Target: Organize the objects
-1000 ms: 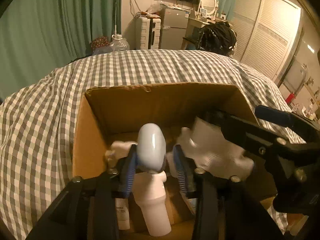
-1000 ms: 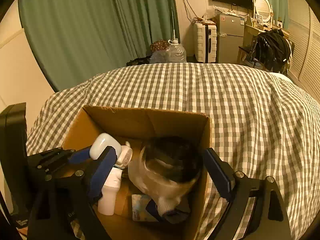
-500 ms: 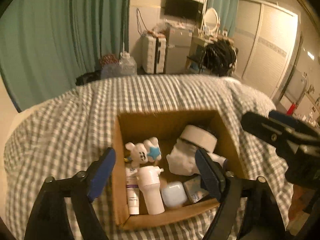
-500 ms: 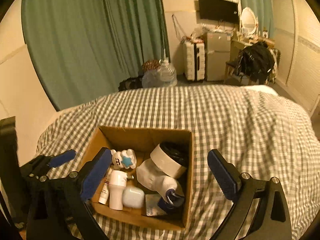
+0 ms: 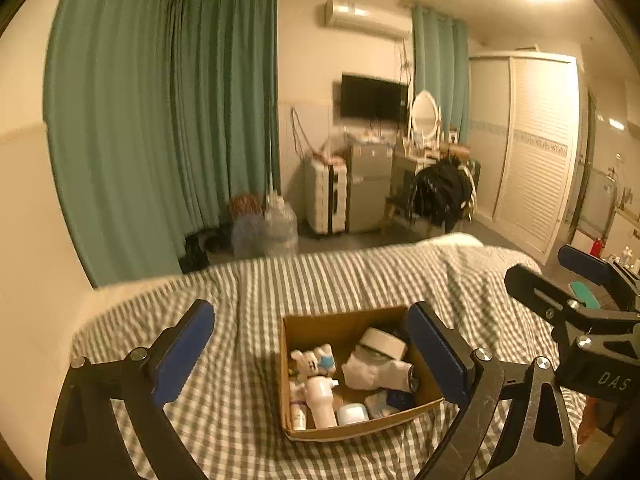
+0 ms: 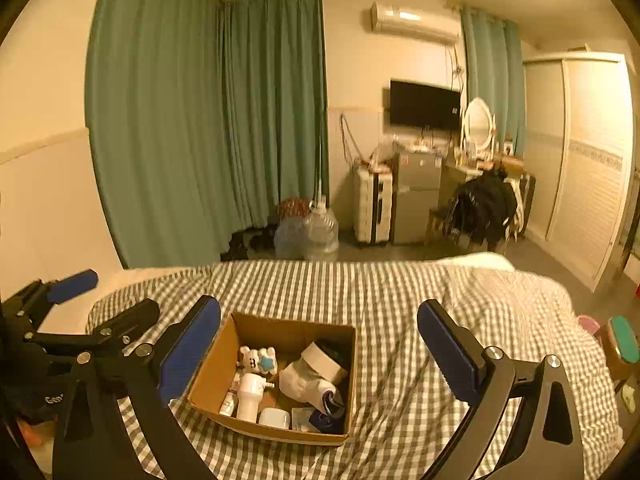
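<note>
So both grippers are up in the air above the bed, and the cardboard box [image 5: 308, 436] is the thing to orient by. It sits on the gray-and-white checkered blanket [image 5: 256, 280], open at the top, with everything packed inside it.

Left gripper [image 5: 316, 354] has its blue-padded fingers spread wide with nothing between them; in its own view the box shows in the gap between the fingers, well below them. Right gripper [image 6: 320, 354] is the same deal, fingers wide apart and holding nothing, hanging above the box and off to its right.

Inside the box: a little white bunny toy with a blue star [image 6: 259, 360] is toward the back-left corner. In front of it there's a white pump bottle [image 6: 250, 396] lying down, and a small tube [image 6: 227, 402] right against the left wall beside that bottle. A pale blue rounded case [image 6: 275, 417] sits at the front wall, just beside the bottle's base. The right half of the box is taken up by a crumpled white plastic bag [image 6: 304, 384] with a white-rimmed jar [image 6: 323, 360] poking up behind it, plus a dark blue item [image 6: 326, 416] in the front-right corner that I can't make out

Beyond the box, past the bed's far edge, clear water jugs [image 6: 316, 234] stand by the green curtain [image 6: 180, 120]
</note>
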Demonstrator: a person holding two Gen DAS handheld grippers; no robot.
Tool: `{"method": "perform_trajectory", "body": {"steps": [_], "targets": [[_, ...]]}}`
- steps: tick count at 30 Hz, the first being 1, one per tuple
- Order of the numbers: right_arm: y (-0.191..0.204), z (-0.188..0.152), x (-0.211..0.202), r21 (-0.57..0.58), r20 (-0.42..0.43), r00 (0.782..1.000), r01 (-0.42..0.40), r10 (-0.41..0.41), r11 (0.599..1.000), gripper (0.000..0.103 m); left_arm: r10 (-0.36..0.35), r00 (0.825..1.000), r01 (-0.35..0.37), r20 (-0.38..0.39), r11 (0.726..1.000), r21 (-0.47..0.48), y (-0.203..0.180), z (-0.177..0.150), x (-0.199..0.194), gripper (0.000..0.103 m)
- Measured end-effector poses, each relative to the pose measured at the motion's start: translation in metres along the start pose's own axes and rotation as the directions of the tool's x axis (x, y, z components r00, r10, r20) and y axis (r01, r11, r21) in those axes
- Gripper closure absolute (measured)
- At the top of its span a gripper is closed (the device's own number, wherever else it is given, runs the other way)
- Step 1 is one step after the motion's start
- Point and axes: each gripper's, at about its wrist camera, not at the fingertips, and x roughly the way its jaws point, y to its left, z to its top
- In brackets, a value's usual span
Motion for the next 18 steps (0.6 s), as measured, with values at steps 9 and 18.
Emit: {"method": "perform_trajectory", "body": {"steps": [9, 18], "targets": [[0.001, -0.024, -0.071, -0.021, 0.129, 0.991, 0.025, -0.022, 0.999, 0.003, 0.035, 0.988, -0.039, 0.153, 0.999, 0.024, -0.009, -0.017, -0.068, 0.000], [-0.004, -0.080, -0.080, -0.031, 0.193, 0.978, 0.081, -0.073, 0.996, 0.002, 0.110, 0.973, -0.111, 0.203, 0.994, -0.009, -0.013, -0.068, -0.081, 0.000]]}}
